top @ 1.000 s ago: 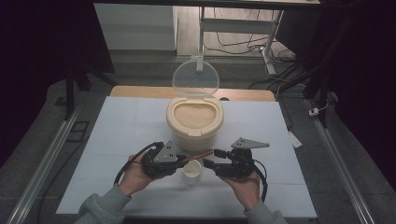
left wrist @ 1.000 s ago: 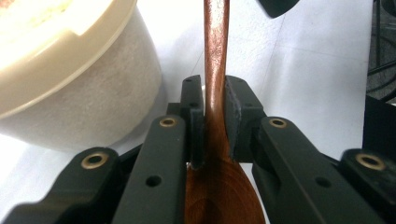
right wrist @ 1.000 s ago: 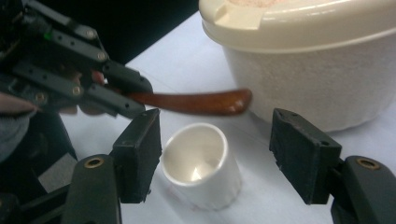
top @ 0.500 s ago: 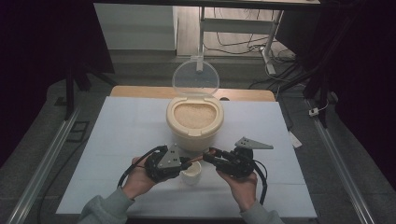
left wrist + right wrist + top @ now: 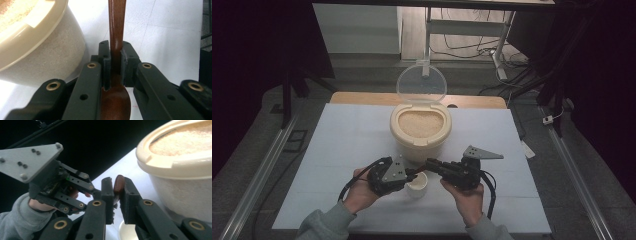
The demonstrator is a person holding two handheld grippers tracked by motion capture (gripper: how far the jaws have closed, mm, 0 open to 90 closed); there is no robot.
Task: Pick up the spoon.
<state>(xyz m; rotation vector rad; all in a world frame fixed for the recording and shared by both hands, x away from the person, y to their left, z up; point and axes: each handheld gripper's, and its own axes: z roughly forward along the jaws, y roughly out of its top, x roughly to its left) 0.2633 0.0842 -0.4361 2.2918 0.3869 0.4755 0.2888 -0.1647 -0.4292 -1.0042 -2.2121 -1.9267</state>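
Both forearms reach in from the table's near edge, grey sleeves at the wrists. The left gripper and right gripper point inward, tips almost meeting. The left jaws are clamped tight; the right jaws have just been closing, something brown pinched between them.
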